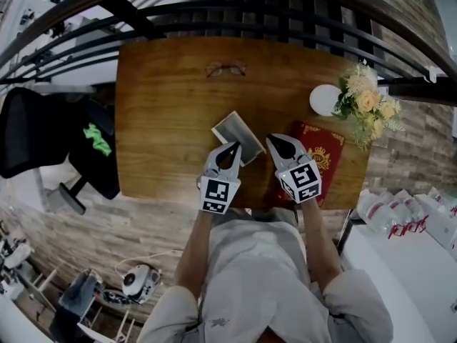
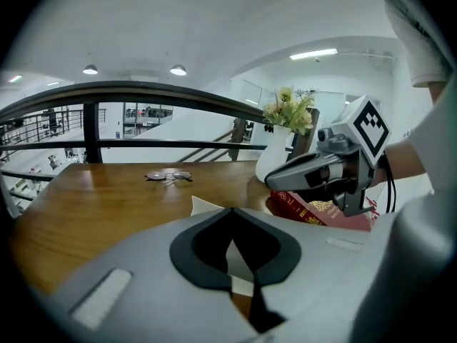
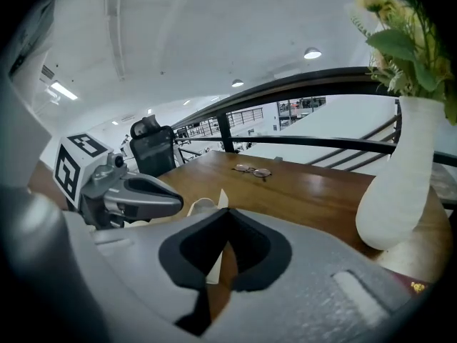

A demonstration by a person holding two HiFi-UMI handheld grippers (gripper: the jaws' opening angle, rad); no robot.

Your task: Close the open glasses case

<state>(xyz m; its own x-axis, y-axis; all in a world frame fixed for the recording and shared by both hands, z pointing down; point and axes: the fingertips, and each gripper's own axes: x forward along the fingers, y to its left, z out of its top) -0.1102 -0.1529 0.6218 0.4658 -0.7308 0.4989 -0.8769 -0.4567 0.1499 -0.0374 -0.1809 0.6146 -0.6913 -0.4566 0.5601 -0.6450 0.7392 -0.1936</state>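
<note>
Both of your claws are closed: in each gripper view the two jaws meet at their tips and nothing is pinched between them. Your left claw [image 1: 233, 148] sits low over the near part of the desk [image 1: 164, 120]. The open glasses case [image 1: 236, 133] lies right in front of it and a little to its right. From the head view the tips reach the case's near left edge, though I cannot tell whether they touch it. Your right claw [image 1: 274, 142] is just beside the case's near right corner, so the case lies between the two claws and slightly ahead of them. In the left gripper view the pale case [image 2: 208, 206] peeks over the left claw [image 2: 230, 211], and the right claw [image 2: 278, 181] hangs off to its right above the red book [image 2: 303, 207]. In the right gripper view the case [image 3: 205, 207] shows just ahead and left of the right claw [image 3: 227, 211], and the left claw [image 3: 171, 197] points in from the left. The red book [image 1: 319, 157] lies under and to the right of your right claw. Well ahead of both claws, a pair of glasses [image 1: 226, 68] rests on the desk. Ahead and to the right of the right claw stands a white vase [image 1: 325, 100] holding flowers [image 1: 368, 102].
</note>
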